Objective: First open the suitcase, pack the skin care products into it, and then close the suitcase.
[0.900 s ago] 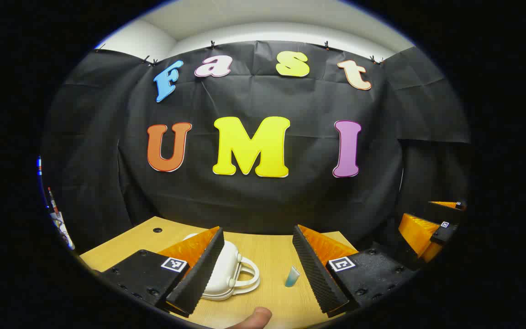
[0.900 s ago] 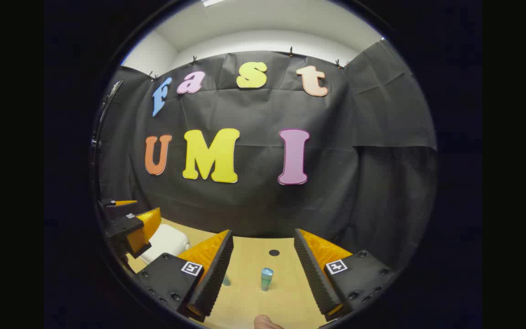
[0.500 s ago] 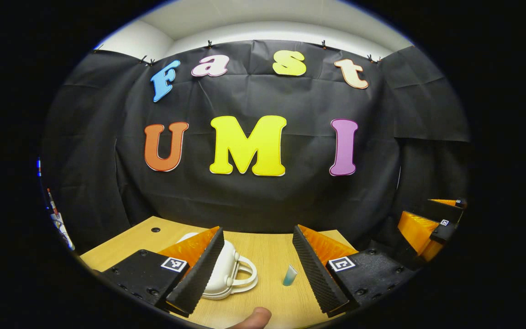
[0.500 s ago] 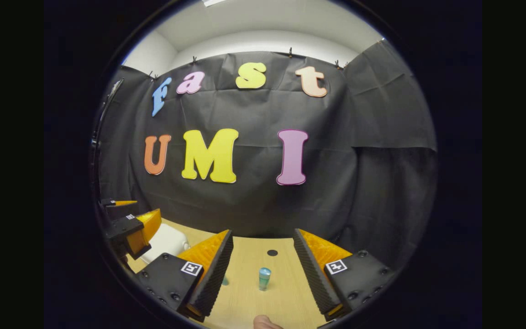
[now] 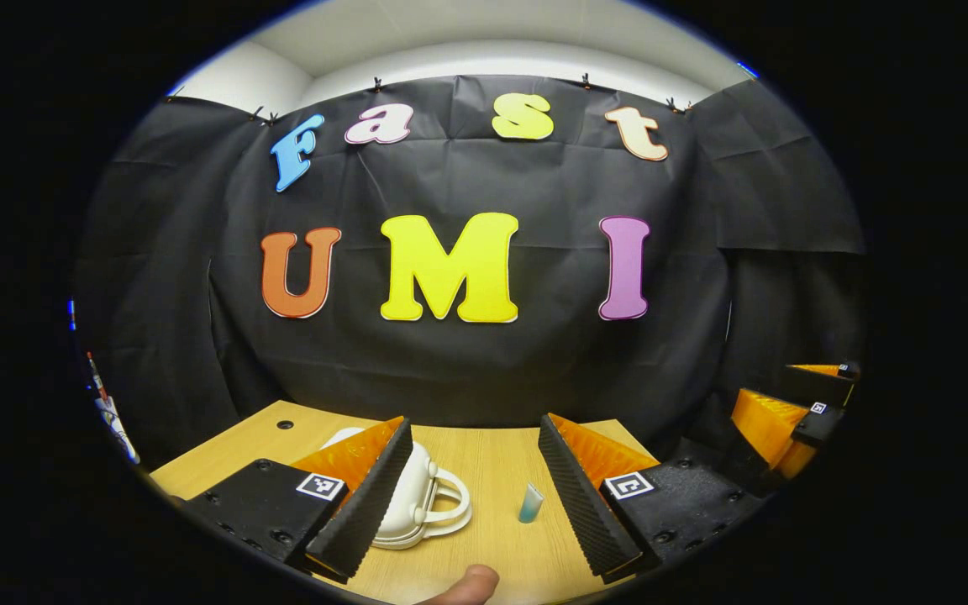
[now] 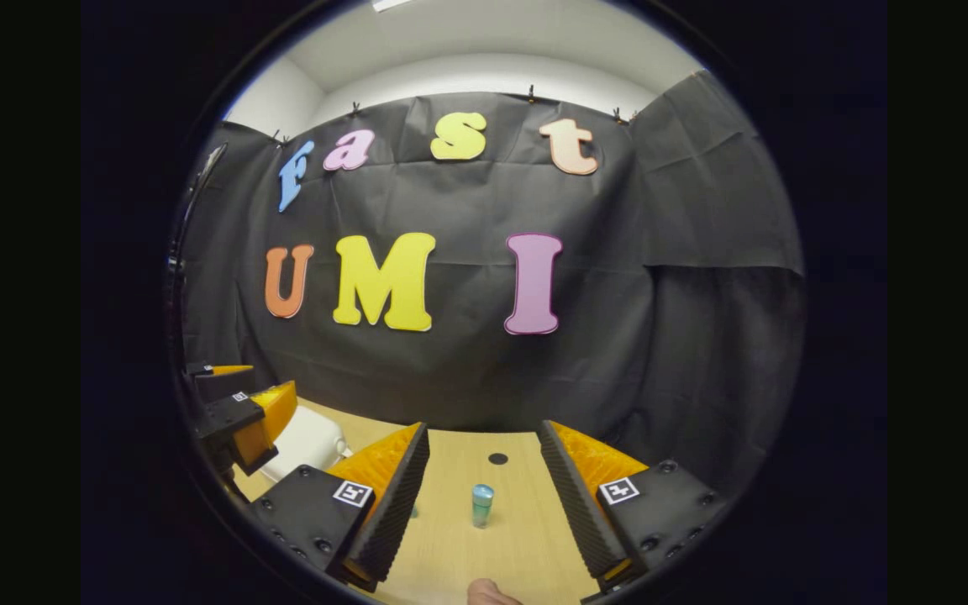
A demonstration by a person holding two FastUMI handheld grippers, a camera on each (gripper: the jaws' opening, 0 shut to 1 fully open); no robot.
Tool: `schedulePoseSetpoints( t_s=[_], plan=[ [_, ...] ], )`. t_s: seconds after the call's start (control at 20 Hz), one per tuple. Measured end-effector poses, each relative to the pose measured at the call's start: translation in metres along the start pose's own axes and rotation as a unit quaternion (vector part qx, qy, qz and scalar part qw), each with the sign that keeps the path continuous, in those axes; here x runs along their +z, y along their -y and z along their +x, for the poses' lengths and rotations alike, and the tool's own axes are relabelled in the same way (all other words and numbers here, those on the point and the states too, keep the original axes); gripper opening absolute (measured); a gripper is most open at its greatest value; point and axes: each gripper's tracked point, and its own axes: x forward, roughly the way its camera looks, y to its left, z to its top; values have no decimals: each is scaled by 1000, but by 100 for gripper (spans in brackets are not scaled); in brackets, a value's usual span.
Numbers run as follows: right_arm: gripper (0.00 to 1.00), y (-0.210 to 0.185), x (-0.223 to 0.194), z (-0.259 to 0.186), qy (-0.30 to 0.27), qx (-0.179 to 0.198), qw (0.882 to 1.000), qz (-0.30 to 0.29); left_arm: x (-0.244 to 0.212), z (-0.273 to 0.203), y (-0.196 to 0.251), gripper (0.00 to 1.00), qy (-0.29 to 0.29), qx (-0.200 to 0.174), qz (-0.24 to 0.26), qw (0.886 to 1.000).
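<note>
In the left gripper view, the left tool (image 5: 474,491) hovers above the wooden surface (image 5: 497,458) with its fingers spread wide and nothing between them. The white suitcase (image 5: 417,500) lies closed just ahead, partly behind the tool's left finger, its handle (image 5: 452,507) turned toward the gap, and a small teal tube (image 5: 529,503) stands near the right finger. The right tool (image 5: 795,412) shows farther off to the right. In the right gripper view, the right tool (image 6: 484,496) is likewise spread and empty, with a teal bottle (image 6: 481,505) upright directly ahead between its fingers; the suitcase (image 6: 307,441) sits off to its left. Opening comes first, so the left tool should probably lower squarely toward the lid's front edge by the handle, keeping clear of the tube so it stays standing.
</note>
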Motion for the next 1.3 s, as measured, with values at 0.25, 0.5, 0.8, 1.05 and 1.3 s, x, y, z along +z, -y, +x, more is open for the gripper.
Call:
schedulePoseSetpoints(
  t_s=[0.25, 0.5, 0.8, 1.05, 1.3],
  plan=[
    [79, 27, -12, 2, -13, -47, 999, 9, -46, 24, -6, 96, -25, -7, 32, 999],
    [79, 41, -40, 1, -51, -113, 992, 0, -100, 67, -23, 99, -32, -18, 154, 987],
    [79, 43, -50, -5, -54, -119, 991, -25, -181, 101, -29, 98, -73, -11, 339, 938],
    [80, 59, -65, 2, -60, -64, 996, -32, -230, 120, -32, 98, -104, 9, 470, 877],
    [79, 76, -85, 14, -70, -6, 998, -5, -244, 133, -51, 86, -143, 53, 550, 821]
  ],
)
